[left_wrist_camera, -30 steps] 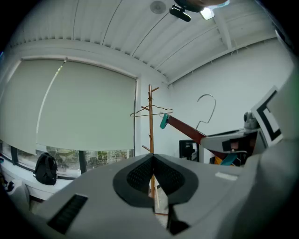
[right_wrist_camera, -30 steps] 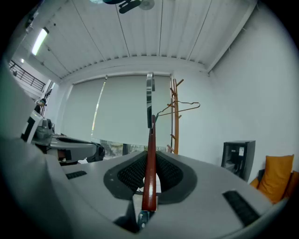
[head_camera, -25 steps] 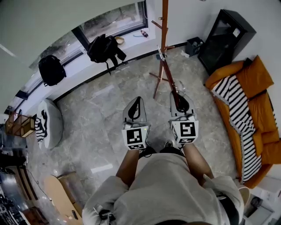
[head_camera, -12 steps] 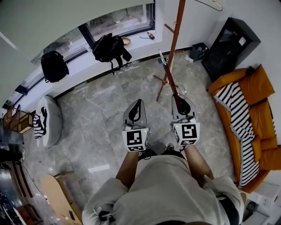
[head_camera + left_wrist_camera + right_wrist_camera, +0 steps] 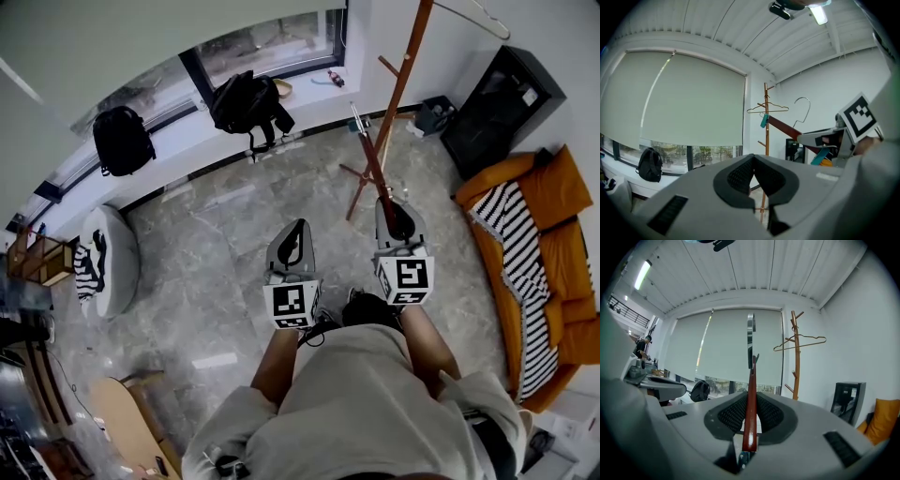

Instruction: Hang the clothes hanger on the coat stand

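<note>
Right gripper point(image 5: 750, 401) pinches the clothes hanger point(image 5: 752, 376), which juts forward left of the coat stand point(image 5: 796, 363).

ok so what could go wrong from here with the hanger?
1. The right gripper pinches the wooden hanger near one end of its thin bar, with the rest sticking far ahead. It could pivot or slip in the grip.
2. A wire hanger already hangs on the coat stand. The incoming hook might snag it or knock it off.
3. The left gripper is shut and empty, so nothing steadies the long end.
</note>
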{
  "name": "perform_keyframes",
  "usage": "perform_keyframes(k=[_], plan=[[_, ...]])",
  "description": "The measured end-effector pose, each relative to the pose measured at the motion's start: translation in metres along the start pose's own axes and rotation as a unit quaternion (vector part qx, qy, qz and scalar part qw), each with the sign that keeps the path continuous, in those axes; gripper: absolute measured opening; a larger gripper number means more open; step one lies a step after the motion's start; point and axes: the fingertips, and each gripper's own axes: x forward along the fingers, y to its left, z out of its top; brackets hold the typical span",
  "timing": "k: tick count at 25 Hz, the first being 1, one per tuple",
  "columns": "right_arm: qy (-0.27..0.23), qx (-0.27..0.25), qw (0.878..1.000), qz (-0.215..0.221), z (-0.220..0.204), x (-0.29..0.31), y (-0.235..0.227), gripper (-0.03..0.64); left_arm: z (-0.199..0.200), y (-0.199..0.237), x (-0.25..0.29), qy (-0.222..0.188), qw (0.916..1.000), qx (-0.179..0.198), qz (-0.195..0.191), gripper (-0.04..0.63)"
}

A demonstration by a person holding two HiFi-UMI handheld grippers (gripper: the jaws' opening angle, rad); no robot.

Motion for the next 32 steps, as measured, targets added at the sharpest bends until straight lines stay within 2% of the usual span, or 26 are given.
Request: perform_keyframes(k=[6, 12, 19, 27, 32], plan=[[0.001, -0.003, 1.0, 0.0, -0.003, 0.03, 0.001, 0.052, -0.004, 0.022, 0.02, -0.004, 1.0, -0.006, 0.004, 0.009], [0.003, 0.002, 1.0, 0.001, -0.007, 0.083, -0.006, 0.052, -0.007, 0.049, 0.063, 0.0, 1.0, -0.006, 0.004, 0.008], [0.016, 0.009, 1.0, -0.003, -0.009, 0.161, -0.032, 0.052, -0.003, 0.08, 0.149, 0.013, 0.9999, -0.005, -0.009, 0.009], [0.042, 0.023, 0.999, -0.004, -0.022, 0.239, -0.08, 0.052, -0.004, 0.081, 0.257, 0.035, 0.9982, 0.003, -0.049, 0.009], [0.059, 0.037, 0.998, -0.001, -0.035, 0.273, -0.108, 0.052, -0.005, 0.076, 0.314, 0.042, 0.996, 0.026, -0.074, 0.009]])
